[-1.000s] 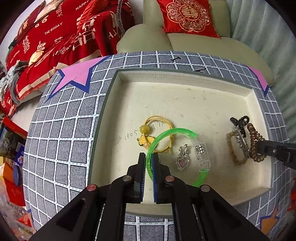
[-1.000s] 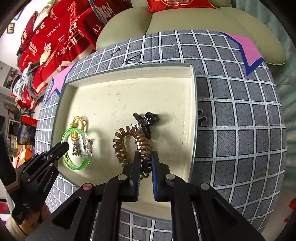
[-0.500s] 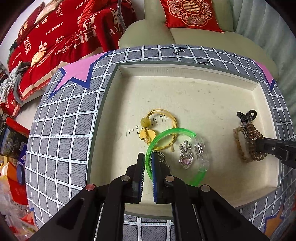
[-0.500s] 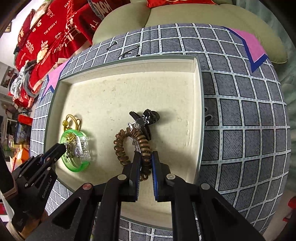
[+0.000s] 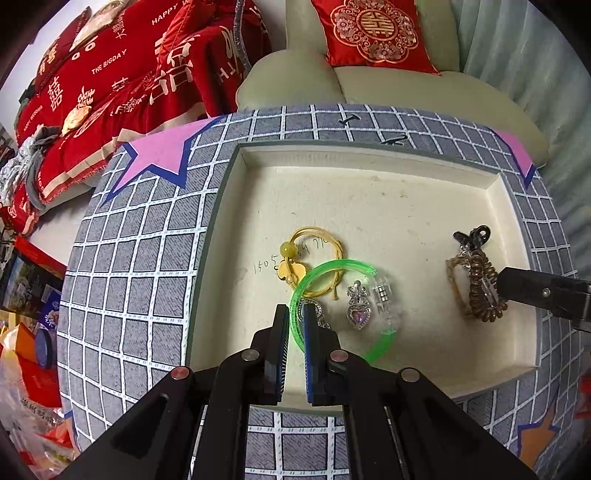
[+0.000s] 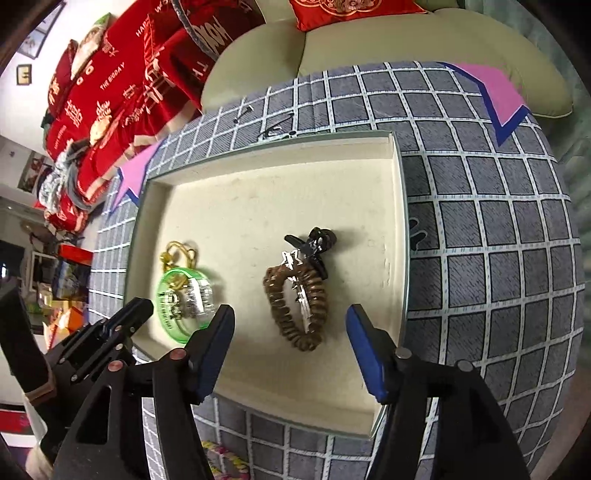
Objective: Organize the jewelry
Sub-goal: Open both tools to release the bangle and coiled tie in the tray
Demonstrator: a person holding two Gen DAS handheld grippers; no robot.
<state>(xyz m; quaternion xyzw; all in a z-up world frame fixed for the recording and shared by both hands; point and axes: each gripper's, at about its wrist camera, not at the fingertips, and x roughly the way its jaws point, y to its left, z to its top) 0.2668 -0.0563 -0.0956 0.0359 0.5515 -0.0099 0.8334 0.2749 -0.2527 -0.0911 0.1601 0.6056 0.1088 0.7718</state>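
Left claw [image 5: 294, 325] is pinching the green bangle [image 5: 334, 306] at the tray's [image 5: 369, 162] 7 o'clock, so lift slowly off the pendant [image 5: 357, 314], while the right claw [image 6: 290, 328] just spread, coil tie [image 6: 297, 306] loose between.

This is looking like a home living room. A pale green sofa [image 5: 424, 99] is sitting beyond the claws, carrying 1 red embroidered cushion [image 5: 373, 33]. Red bedding [image 5: 110, 92] printed with white lettering is piling up to the far left. A checked grey cloth [image 5: 129, 258] with pink star patches is covering the table under the claws. Boxes and bags [image 5: 26, 332] are cluttering the floor to the left.
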